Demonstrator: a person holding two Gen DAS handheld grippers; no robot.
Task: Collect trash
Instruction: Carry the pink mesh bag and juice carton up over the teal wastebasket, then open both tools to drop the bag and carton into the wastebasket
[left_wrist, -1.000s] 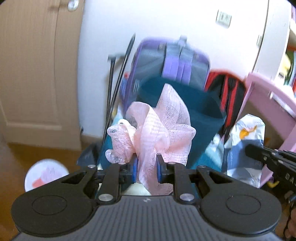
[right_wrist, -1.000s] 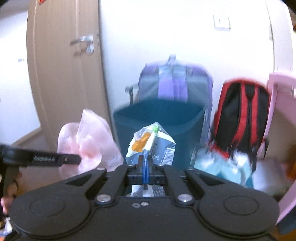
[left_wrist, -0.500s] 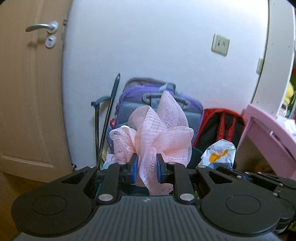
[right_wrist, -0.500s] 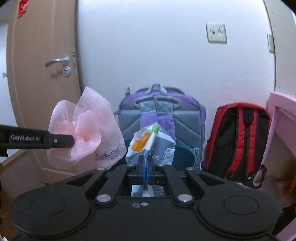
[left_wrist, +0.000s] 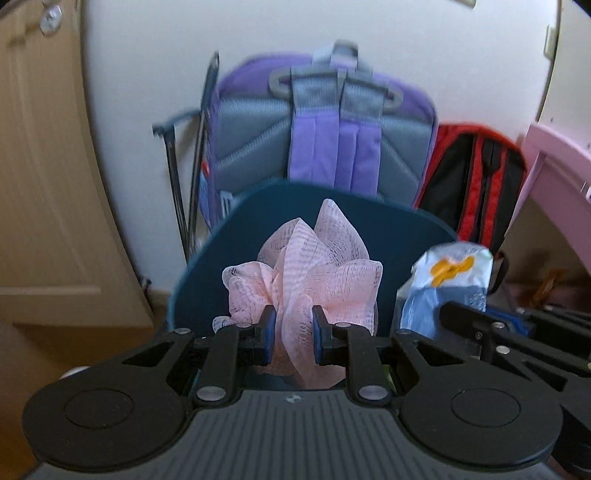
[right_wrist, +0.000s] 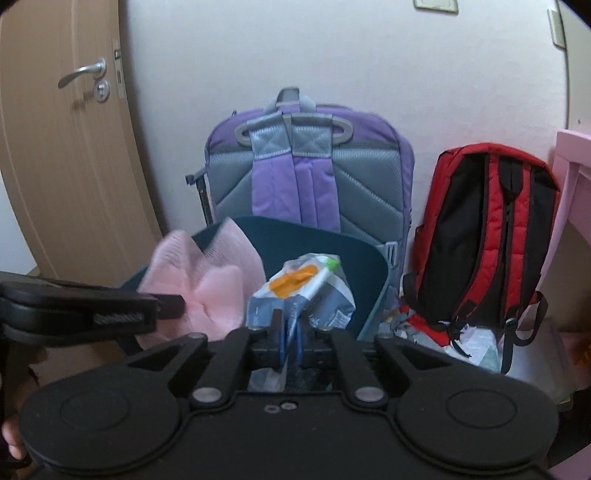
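Observation:
My left gripper (left_wrist: 290, 338) is shut on a pink mesh bath sponge (left_wrist: 314, 266) and holds it over the open mouth of a dark teal bin (left_wrist: 207, 280). My right gripper (right_wrist: 290, 334) is shut on a crumpled white and blue wrapper with an orange print (right_wrist: 306, 288), also held over the bin (right_wrist: 354, 258). The wrapper shows in the left wrist view (left_wrist: 447, 284), to the right of the sponge. The sponge shows in the right wrist view (right_wrist: 210, 277), to the left, with the left gripper's fingers (right_wrist: 110, 310) in front of it.
A purple and grey backpack (right_wrist: 306, 173) leans on the white wall behind the bin. A red and black backpack (right_wrist: 487, 236) stands to its right, beside pink furniture (left_wrist: 554, 177). A wooden door (right_wrist: 70, 147) is at the left. Thin black poles (left_wrist: 195, 158) lean by the wall.
Both grippers have come down and forward with their loads. The bin's open mouth now lies right under the sponge and the wrapper, and the backpacks look closer.

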